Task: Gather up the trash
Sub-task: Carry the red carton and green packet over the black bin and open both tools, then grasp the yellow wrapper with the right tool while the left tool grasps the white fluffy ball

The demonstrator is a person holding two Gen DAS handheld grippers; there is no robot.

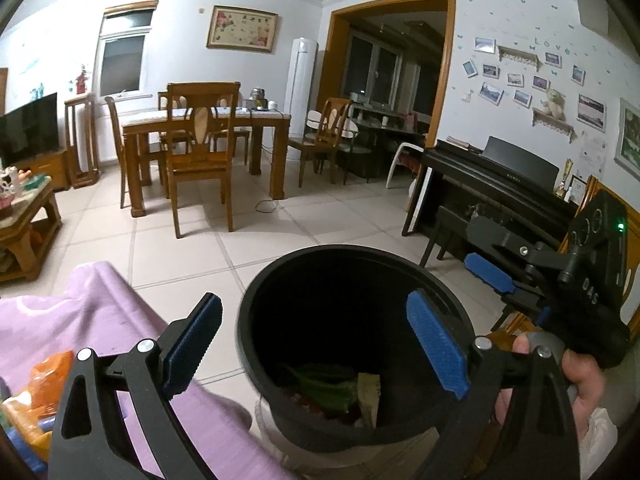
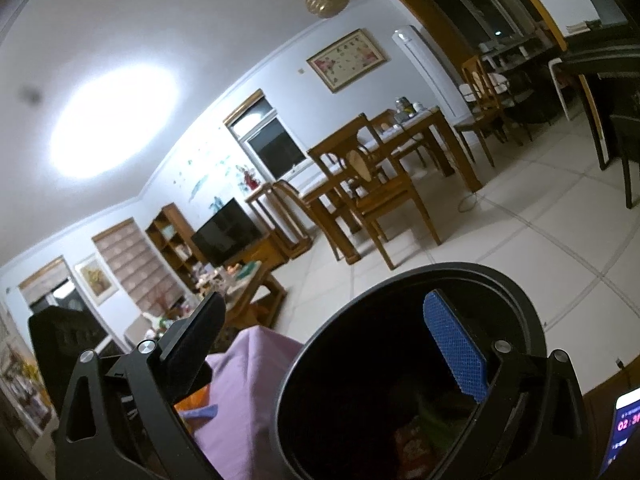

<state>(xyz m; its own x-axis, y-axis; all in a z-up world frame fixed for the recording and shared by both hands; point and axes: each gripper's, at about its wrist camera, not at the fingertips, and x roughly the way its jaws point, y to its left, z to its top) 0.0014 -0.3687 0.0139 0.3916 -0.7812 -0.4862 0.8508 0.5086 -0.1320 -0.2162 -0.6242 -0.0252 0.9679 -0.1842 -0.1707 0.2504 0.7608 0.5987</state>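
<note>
A black trash bin stands just below me, holding a green wrapper and a tan wrapper. My left gripper hangs open over the bin's mouth with nothing between its blue pads. To its right a hand holds my right gripper, also open and empty. In the right wrist view the same bin fills the lower middle, with reddish and green wrappers dim inside. There my right gripper stands wide open above the rim.
A purple cloth covers the surface left of the bin, with orange packaging on it. A wooden dining table with chairs, a coffee table and a black piano stand around the tiled floor. A lit phone sits at the right.
</note>
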